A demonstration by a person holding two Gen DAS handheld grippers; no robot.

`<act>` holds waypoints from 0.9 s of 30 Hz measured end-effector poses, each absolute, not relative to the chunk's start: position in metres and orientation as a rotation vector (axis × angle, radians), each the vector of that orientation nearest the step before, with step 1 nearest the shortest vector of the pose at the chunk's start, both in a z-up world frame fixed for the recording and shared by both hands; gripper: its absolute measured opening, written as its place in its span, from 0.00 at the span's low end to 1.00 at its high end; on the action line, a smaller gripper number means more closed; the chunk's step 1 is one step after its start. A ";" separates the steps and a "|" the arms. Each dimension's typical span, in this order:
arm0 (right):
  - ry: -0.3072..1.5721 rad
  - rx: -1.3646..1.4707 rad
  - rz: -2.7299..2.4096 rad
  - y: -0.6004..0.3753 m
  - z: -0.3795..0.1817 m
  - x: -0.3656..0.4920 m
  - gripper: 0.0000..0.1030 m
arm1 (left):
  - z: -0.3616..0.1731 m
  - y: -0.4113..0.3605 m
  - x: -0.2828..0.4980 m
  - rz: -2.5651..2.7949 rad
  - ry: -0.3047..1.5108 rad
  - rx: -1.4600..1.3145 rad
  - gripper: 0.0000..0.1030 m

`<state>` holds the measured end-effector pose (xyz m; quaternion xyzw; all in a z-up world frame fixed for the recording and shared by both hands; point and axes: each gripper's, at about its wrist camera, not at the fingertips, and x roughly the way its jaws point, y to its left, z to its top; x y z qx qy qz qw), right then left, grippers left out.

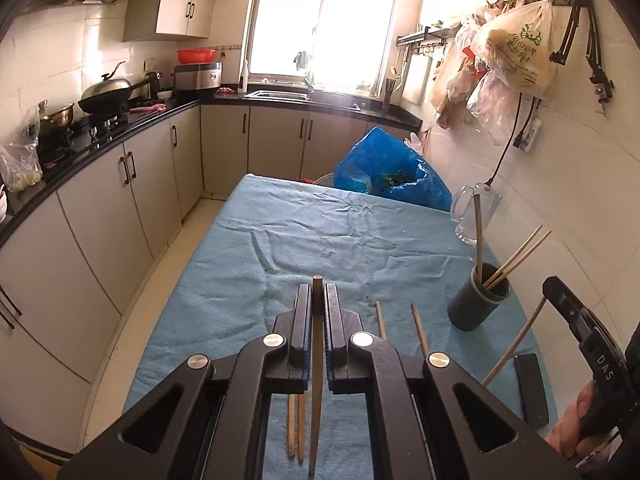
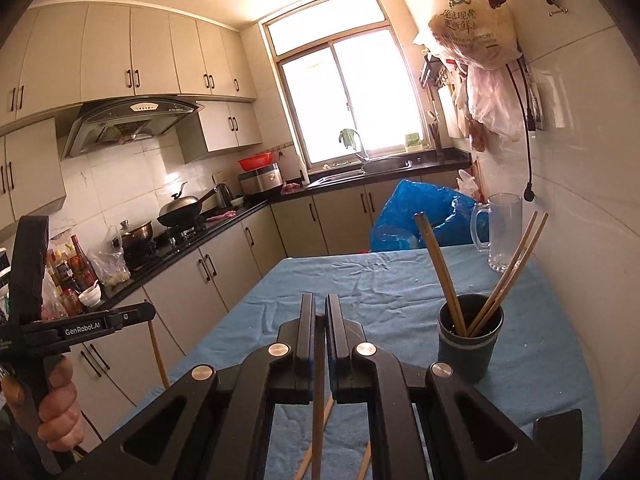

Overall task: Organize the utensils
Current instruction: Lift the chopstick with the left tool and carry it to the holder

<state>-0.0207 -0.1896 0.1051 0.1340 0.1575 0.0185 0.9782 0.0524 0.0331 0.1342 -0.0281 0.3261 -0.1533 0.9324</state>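
My left gripper (image 1: 318, 291) is shut on a wooden chopstick (image 1: 316, 360) that runs back between its fingers, held above the blue cloth (image 1: 320, 232). My right gripper (image 2: 320, 302) is shut on another chopstick (image 2: 318, 392). A dark round cup (image 2: 468, 344) stands on the cloth to the right, with three chopsticks (image 2: 440, 272) leaning in it. Loose chopsticks (image 1: 419, 328) lie on the cloth near the cup (image 1: 476, 300). Each view shows the other gripper at its edge: the right gripper (image 1: 560, 296) and the left gripper (image 2: 140, 314), both with a chopstick.
A clear glass mug (image 2: 504, 232) stands by the wall behind the cup. A blue plastic bag (image 1: 392, 172) sits past the table's far end. A flat black object (image 1: 530, 388) lies at the near right. Counter and cabinets (image 1: 120, 168) line the left side; bags hang on the right wall.
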 end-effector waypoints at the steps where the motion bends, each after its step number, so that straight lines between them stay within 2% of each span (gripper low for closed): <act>1: 0.312 0.268 0.035 -0.189 0.106 -0.021 0.05 | 0.136 0.034 0.052 -0.310 0.662 -0.059 0.05; 27: 0.280 0.264 0.024 -0.193 0.114 -0.031 0.05 | 0.147 0.021 0.044 -0.374 0.630 -0.045 0.05</act>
